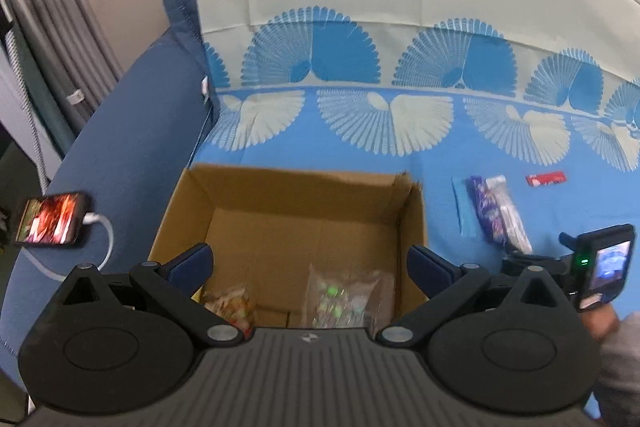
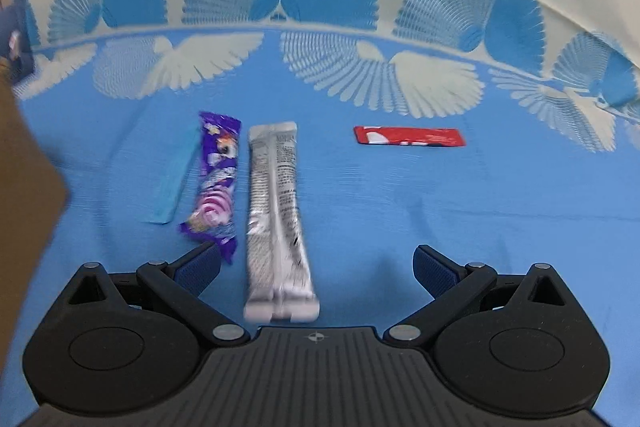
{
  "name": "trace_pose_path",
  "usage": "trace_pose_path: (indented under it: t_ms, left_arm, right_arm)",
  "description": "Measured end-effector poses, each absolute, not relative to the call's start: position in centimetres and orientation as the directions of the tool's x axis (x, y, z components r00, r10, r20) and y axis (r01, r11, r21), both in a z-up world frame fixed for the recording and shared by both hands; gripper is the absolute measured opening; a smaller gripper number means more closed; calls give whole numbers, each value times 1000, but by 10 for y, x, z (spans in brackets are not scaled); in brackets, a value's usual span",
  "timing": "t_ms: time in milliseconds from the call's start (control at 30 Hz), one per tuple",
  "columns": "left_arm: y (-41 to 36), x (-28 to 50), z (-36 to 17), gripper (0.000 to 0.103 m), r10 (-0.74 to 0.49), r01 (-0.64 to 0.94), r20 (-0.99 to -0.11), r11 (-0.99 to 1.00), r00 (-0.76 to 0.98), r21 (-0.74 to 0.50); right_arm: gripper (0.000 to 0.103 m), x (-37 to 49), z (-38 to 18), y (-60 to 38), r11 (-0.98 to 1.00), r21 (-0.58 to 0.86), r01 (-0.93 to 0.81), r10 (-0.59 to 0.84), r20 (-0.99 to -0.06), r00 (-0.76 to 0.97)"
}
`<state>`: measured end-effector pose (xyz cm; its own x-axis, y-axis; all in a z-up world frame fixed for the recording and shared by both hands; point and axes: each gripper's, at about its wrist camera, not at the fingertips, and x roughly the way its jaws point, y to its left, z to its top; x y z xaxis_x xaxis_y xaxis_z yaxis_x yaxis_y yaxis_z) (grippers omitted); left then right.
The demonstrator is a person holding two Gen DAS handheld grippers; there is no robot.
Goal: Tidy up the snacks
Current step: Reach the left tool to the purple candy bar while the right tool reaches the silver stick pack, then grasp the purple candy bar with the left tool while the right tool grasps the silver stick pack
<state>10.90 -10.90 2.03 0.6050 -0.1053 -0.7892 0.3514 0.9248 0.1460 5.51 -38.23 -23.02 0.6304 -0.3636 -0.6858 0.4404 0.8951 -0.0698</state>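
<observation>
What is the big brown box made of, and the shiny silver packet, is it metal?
The open brown box looks like cardboard: matte, tan, with folded flaps and a rough torn edge. The long silver snack packet is probably thin foil-coated plastic film, not solid metal: it gleams, wrinkles, and carries printed text with a seam down the middle.

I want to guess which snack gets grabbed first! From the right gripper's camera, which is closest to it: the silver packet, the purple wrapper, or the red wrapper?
1. Long silver foil packet, lying between the open fingers of the right gripper.
2. Purple candy wrapper, just left, by the left finger.
3. Flat red wrapper, farthest, ahead to the right.
</observation>
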Motion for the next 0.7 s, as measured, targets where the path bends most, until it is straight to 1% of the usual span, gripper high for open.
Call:
trace_pose_path:
  t_ms: [67, 133, 167, 200, 233, 267, 300, 400, 467, 567, 633, 700]
  left_arm:
    - [-126, 116, 19, 103, -125, 369, -788, 919, 603, 136]
    - [-147, 122, 17, 103, -174, 405, -792, 909, 585, 99]
    - [-159, 126, 14, 103, -206, 432, -795, 899, 570, 77]
    - [-173, 130, 10, 103, -232, 460, -801, 886, 552, 61]
    - [-189, 132, 4, 103, -248, 482, -806, 875, 537, 52]
    - [-203, 134, -1, 103, -269, 506, -807, 861, 525, 42]
    - [-218, 137, -7, 103, -288, 528, -808, 849, 514, 34]
    - [-262, 147, -35, 103, -332, 575, -824, 818, 459, -9]
    - [-292, 159, -65, 103, -337, 590, -853, 806, 398, -44]
    - [-327, 184, -115, 103, -284, 571, -904, 819, 321, -54]
    - [-342, 198, -142, 102, -237, 526, -921, 850, 310, -41]
    - [-352, 210, -165, 100, -216, 499, -935, 865, 280, -50]
  right_arm:
    - [100, 67, -237, -390, 898, -66, 435, -356, -692, 628]
    - [91, 71, -241, -398, 898, -45, 438, -349, -679, 646]
    - [76, 71, -242, -404, 904, -18, 428, -327, -672, 664]
    - [54, 68, -241, -407, 909, 13, 417, -306, -658, 688]
    - [50, 64, -239, -409, 909, 3, 416, -315, -647, 694]
    - [42, 59, -238, -410, 912, -7, 409, -314, -653, 690]
    - [39, 53, -237, -413, 912, -9, 410, -315, -654, 687]
    - [39, 21, -236, -429, 872, -28, 489, -376, -678, 632]
    - [40, -7, -236, -442, 833, -29, 553, -419, -685, 596]
    - [40, -41, -238, -456, 791, 5, 612, -442, -687, 577]
    - [40, -52, -240, -459, 778, 18, 627, -446, -687, 574]
    - [41, -57, -242, -460, 780, 25, 625, -443, -683, 580]
